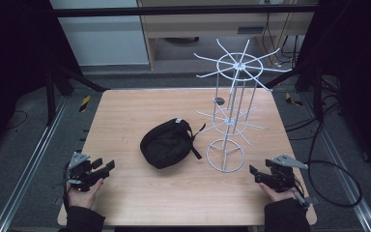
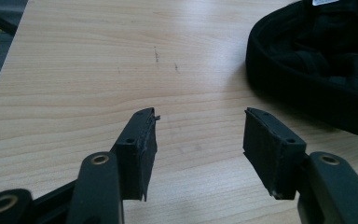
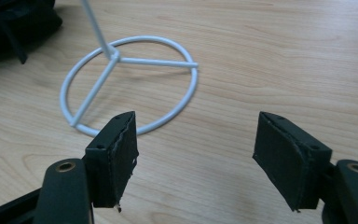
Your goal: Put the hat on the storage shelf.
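Wood surface point(image 1: 174, 193): black bag point(image 1: 166, 143) mid, beside wire rack point(image 1: 232, 116). Left tongs point(image 1: 107, 167), right tongs point(image 1: 253, 171) both wide, empty, apart. Looks pre-start; next probably reach for bag.

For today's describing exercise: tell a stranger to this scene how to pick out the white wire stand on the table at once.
Start at the wooden table and look to its right half, beside the black bag lying near the middle. There stands the white wire display rack, upright on a ring base. It alone is tall, see-through and white, with two tiers of spokes fanning out like wheels.
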Available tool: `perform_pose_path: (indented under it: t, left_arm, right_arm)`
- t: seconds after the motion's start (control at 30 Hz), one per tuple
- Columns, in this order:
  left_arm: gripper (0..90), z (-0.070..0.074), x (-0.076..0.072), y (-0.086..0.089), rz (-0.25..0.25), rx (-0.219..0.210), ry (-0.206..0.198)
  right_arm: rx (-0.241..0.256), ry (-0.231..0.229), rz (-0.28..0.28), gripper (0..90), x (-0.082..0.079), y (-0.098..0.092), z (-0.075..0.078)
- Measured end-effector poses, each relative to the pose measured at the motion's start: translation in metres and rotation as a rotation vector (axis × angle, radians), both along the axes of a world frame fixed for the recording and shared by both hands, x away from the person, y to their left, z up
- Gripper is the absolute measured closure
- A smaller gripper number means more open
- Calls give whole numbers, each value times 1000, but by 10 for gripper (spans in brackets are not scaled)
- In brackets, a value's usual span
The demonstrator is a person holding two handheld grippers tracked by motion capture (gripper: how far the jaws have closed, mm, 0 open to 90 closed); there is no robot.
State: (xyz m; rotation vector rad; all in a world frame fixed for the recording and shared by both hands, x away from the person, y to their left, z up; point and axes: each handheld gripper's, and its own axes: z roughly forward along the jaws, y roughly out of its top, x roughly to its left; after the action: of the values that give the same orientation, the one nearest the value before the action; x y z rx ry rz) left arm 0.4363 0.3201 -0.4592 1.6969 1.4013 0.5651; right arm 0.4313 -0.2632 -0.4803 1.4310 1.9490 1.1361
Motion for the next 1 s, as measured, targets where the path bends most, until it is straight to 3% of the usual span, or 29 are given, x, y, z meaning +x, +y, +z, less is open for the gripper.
perform_pose_path:
  t: [0.57,0.7,1.0]
  left_arm:
    - [484,13,-2,-15,-43,6,-34]
    - [500,16,0,-16,-45,-2,-42]
    - [517,22,8,-21,-53,8,-54]
  right_arm:
    - [-22,-68,191,523,-20,44,18]
    - [-15,-72,242,540,-22,57,20]
    - [-33,-83,297,564,-22,80,23]
